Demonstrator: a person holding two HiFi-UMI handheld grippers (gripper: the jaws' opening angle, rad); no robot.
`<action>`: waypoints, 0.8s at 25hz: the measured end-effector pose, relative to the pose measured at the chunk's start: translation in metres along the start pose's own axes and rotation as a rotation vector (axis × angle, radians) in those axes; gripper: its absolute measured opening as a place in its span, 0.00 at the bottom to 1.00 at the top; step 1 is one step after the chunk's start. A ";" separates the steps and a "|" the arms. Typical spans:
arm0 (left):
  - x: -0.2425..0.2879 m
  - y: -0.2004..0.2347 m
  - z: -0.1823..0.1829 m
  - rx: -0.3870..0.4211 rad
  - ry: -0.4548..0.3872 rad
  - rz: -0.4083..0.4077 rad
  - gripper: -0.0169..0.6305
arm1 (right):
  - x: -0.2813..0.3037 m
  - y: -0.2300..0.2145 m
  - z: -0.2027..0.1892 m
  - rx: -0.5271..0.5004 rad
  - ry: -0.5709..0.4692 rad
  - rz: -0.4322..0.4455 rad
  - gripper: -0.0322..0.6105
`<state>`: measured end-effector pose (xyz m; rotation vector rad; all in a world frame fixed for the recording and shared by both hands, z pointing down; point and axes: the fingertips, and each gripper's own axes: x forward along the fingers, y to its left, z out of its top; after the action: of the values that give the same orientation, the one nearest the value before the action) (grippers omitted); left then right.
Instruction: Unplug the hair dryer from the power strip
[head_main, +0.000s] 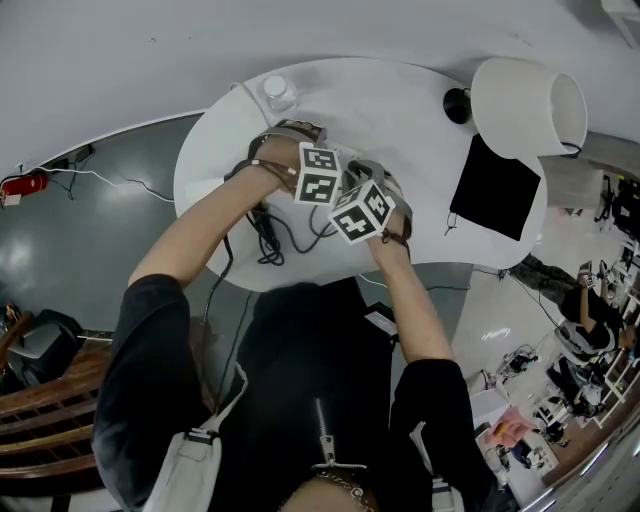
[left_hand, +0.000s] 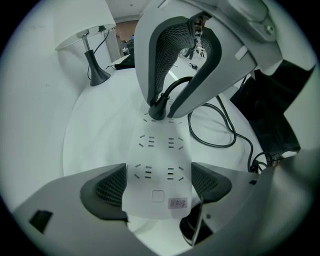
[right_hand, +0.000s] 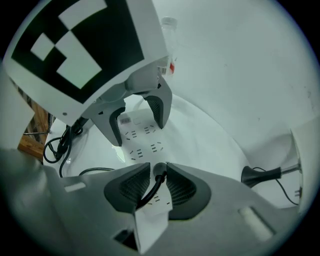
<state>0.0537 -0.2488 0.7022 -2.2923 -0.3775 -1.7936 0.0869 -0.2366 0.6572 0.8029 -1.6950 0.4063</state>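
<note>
On a round white desk (head_main: 420, 100) with a lamp (head_main: 525, 105), above grey floor (head_main: 80, 230): left tool (left_hand: 159, 176) clamps the power strip (left_hand: 157, 150) across its button end; right tool (right_hand: 158, 174), narrowed, grips the black plug (left_hand: 158, 109) seated in the strip's far socket.

A round white table (head_main: 400, 110) filled the frame's upper middle. A lamp (head_main: 528, 105) stood at upper right, a black mat (head_main: 496, 187) just below it, a bottle (head_main: 279, 92) top centre-left, and a wooden chair (head_main: 40, 400) lower left.
</note>
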 end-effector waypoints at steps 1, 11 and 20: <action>0.000 0.000 0.000 -0.001 -0.001 -0.002 0.62 | 0.000 -0.002 0.000 0.000 0.001 -0.009 0.19; 0.003 -0.001 0.000 0.006 0.003 -0.003 0.63 | 0.003 -0.004 -0.002 -0.092 0.008 -0.006 0.16; 0.003 -0.002 0.000 0.005 0.007 -0.005 0.63 | 0.003 -0.004 0.000 -0.191 0.048 0.139 0.16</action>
<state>0.0535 -0.2470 0.7051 -2.2834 -0.3856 -1.8004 0.0894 -0.2397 0.6593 0.5342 -1.7205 0.3490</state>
